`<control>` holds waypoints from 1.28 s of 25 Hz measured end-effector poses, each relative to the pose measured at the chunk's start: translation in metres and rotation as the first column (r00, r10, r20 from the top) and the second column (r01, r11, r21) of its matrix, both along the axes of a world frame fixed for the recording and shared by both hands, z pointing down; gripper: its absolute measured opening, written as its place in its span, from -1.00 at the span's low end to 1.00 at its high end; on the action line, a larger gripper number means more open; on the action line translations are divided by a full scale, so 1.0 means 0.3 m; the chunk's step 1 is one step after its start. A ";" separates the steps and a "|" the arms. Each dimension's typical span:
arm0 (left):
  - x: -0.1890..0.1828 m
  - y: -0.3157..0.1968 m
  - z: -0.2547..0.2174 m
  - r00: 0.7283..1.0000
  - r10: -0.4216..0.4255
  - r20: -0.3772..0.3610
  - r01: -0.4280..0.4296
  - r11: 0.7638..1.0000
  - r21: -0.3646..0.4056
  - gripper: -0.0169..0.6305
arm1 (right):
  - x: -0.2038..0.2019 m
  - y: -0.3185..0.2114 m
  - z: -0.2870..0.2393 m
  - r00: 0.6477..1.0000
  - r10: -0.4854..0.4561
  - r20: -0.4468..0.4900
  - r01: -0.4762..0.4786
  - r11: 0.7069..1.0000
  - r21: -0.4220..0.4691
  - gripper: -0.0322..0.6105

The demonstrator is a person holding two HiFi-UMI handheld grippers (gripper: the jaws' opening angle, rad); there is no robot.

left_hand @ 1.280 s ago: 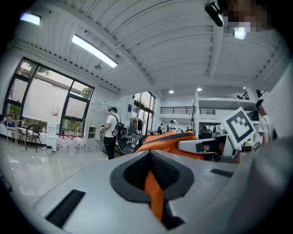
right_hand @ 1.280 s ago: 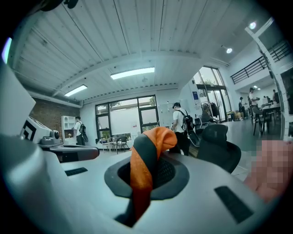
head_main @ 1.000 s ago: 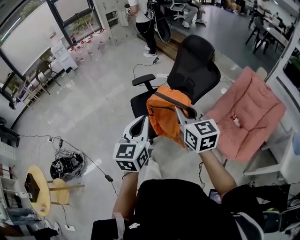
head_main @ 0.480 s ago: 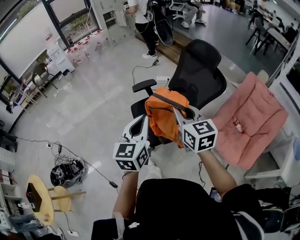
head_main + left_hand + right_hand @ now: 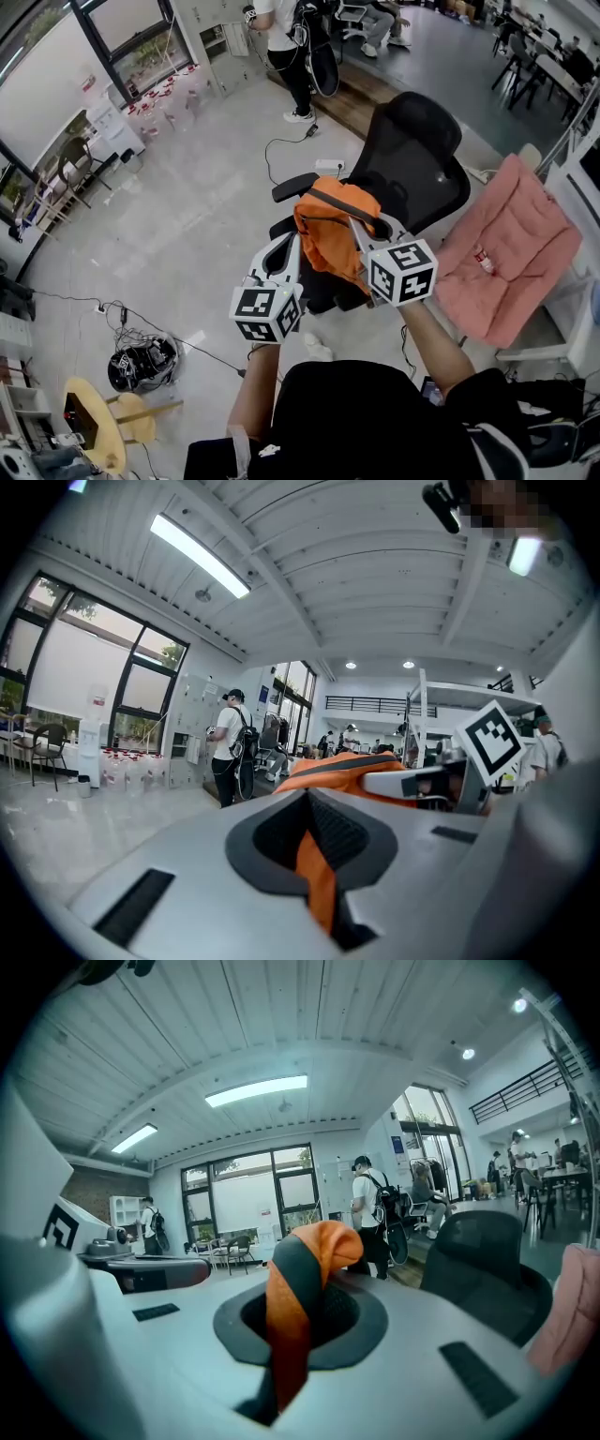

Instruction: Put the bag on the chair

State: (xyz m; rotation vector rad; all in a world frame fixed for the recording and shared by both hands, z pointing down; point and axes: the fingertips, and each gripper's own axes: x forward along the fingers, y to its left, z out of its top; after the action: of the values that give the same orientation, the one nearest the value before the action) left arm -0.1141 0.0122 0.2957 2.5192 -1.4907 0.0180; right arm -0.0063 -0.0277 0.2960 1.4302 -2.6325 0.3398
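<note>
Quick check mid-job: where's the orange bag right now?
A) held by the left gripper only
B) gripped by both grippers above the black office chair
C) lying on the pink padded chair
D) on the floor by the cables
B: the orange bag hangs above the black office chair, with the left gripper shut on its fabric and the right gripper shut on its strap.

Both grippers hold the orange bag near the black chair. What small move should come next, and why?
Probably lower the orange bag gently toward the seat of the black chair, keeping both grips. The left gripper and right gripper each have their jaws shut on its fabric, and the bag appears to hang over the seat, not resting on it.
</note>
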 end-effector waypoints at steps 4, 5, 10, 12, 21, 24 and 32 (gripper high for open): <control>-0.078 -0.098 0.001 1.000 0.013 -0.003 -0.013 1.000 -0.009 -0.92 | -0.074 -0.089 0.008 1.000 0.008 -0.009 -0.008 1.000 -0.016 -0.87; -0.096 -0.125 0.000 1.000 0.017 -0.005 -0.017 1.000 -0.010 -0.92 | -0.092 -0.113 0.009 1.000 0.009 -0.011 -0.009 1.000 -0.018 -0.87; -0.181 -0.250 0.012 0.999 0.039 -0.013 -0.040 0.999 -0.019 -0.92 | -0.186 -0.226 0.018 1.000 0.017 -0.022 -0.018 1.000 -0.025 -0.87; -0.211 -0.292 0.015 0.999 0.048 -0.017 -0.049 0.999 -0.023 -0.92 | -0.218 -0.265 0.019 0.999 0.023 -0.024 -0.023 0.999 -0.029 -0.87; -0.317 -0.423 0.051 0.996 0.089 -0.009 -0.089 0.995 -0.033 -0.92 | -0.305 -0.384 0.054 0.998 0.067 -0.017 -0.067 0.996 -0.054 -0.87; -0.329 -0.434 0.056 0.995 0.098 -0.012 -0.098 0.995 -0.035 -0.92 | -0.309 -0.397 0.065 0.997 0.074 -0.023 -0.075 0.995 -0.069 -0.87; -0.300 -0.469 0.112 0.992 0.128 -0.004 -0.128 0.990 -0.065 -0.92 | -0.298 -0.439 0.134 0.996 0.081 -0.040 -0.085 0.990 -0.110 -0.87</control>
State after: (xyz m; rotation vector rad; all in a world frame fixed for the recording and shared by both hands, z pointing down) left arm -0.2041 -0.1285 0.3293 2.5578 -1.3045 0.0857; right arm -0.0958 -0.1595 0.3364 1.4982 -2.4883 0.4591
